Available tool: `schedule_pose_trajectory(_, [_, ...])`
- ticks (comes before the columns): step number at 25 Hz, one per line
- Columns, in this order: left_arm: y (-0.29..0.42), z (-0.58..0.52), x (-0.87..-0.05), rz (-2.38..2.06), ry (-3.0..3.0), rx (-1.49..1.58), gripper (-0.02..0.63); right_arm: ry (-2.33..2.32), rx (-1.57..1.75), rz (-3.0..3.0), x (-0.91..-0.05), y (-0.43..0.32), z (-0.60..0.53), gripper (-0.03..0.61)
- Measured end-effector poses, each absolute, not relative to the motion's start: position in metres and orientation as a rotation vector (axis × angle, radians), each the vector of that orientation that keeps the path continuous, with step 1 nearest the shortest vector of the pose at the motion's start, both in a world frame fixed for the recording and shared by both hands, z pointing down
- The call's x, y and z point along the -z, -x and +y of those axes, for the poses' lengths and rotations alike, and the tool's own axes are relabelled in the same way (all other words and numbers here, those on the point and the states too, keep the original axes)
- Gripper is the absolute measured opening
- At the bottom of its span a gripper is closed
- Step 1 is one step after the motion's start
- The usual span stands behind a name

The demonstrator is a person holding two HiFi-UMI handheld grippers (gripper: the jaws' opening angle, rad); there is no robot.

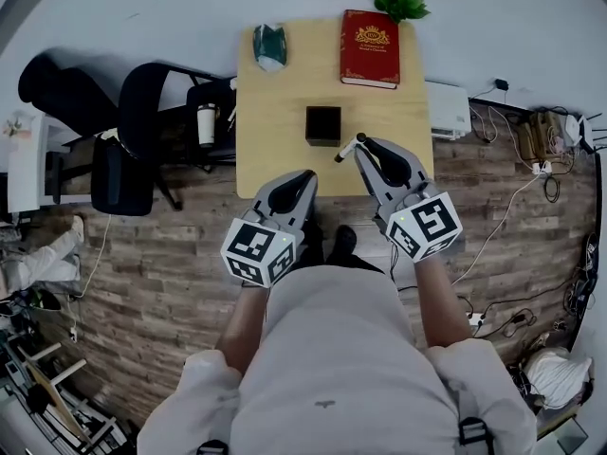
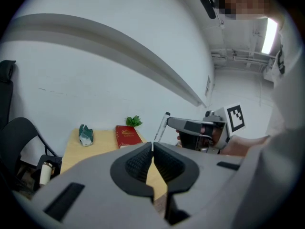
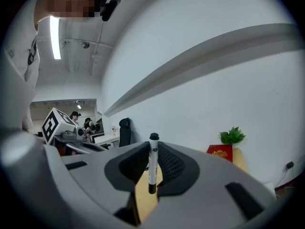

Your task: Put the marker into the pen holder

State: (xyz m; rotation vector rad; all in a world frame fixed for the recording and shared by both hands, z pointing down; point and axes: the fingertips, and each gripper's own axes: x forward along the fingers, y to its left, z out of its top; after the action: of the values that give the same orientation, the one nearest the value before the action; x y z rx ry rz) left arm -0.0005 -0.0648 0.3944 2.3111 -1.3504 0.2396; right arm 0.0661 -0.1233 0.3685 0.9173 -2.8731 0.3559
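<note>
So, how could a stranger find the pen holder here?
Start from the light wooden table by the white wall. Near its middle stands the pen holder. It is the only black cube there; the red book and greenish packet lie at the far edge.

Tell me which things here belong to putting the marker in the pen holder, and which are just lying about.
For the job: marker, clamped in the right tongs; black pen holder on the table.

Lying about: red book, green plant, teal bundle, white cup beside the table; left tongs, shut and empty.
</note>
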Motion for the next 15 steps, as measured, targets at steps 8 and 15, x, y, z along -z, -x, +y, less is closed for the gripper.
schedule_pose_trajectory(8, [0.035,-0.105,-0.396,-1.26,-2.357,-0.23,0.014,-1.022,-0.365,-2.8,-0.38,-0.038,-0.162,0.055])
schedule_pose_trajectory(15, [0.057,-0.133,-0.405,-1.162,-2.395,-0.242,0.014,-1.105,-0.388,-2.725,-0.396,-0.017,-0.189,0.055])
